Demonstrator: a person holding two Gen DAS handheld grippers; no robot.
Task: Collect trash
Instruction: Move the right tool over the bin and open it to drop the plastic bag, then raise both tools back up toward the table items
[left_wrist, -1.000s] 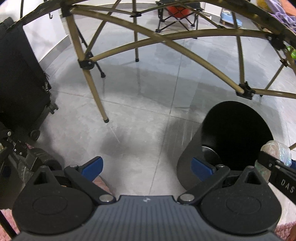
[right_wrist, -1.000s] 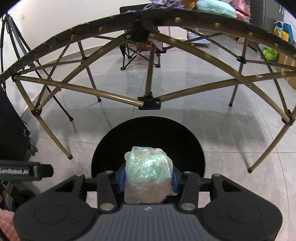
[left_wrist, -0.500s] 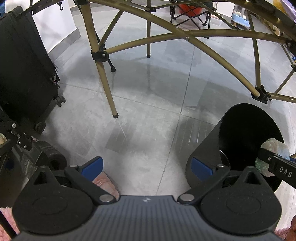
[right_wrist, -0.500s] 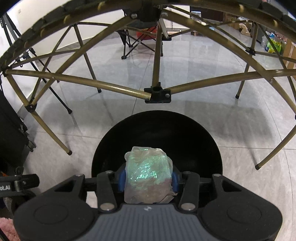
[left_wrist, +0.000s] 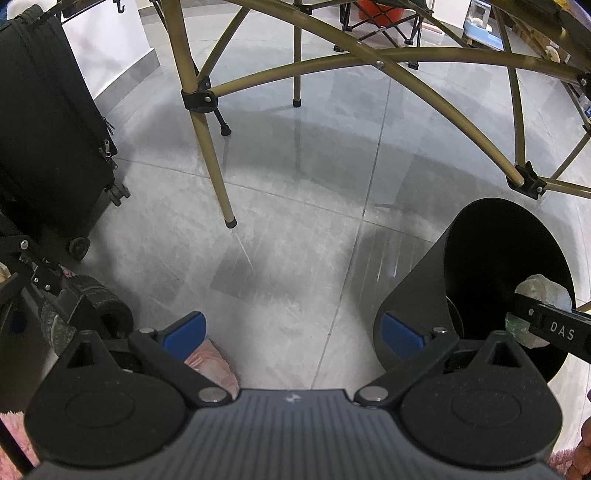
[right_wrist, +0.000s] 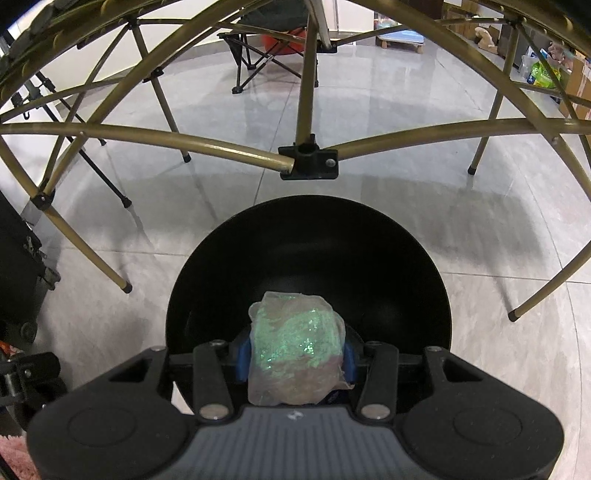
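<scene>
From where I sit, my right gripper (right_wrist: 297, 360) is pinching a crumpled wad of iridescent wrapper (right_wrist: 295, 347), its blue pads (right_wrist: 242, 360) pressed against both sides of the wad so the jaws stand only narrowly apart. The wad glints green and sits directly above the mouth of the black bin (right_wrist: 406, 266), inside the line of the rim; from the left wrist view the same wad (left_wrist: 543, 299) shows over the bin's (left_wrist: 413, 295) opening, clamped by the right gripper's black finger (left_wrist: 554, 326) with white lettering. I cannot tell how deep into the bin it hangs. My left gripper (left_wrist: 291, 332) is spread wide with nothing between its blue fingertips (left_wrist: 184, 330); it points down at the grey tiled floor (left_wrist: 295, 229) just left of the bin, and its right fingertip overlaps the bin's outer wall in the view, though I cannot tell whether they touch. A pinkish soft thing (left_wrist: 214, 363) lies under the left fingertip, partly hidden. Beyond the bin, a black plastic joint (right_wrist: 308, 162) links the bronze tubes of a folding frame (right_wrist: 184, 142), whose legs stand around the bin. Further left of the bin stands a black wheeled suitcase (left_wrist: 48, 140). Farthest behind the bin is a folding camp chair (right_wrist: 266, 51).
</scene>
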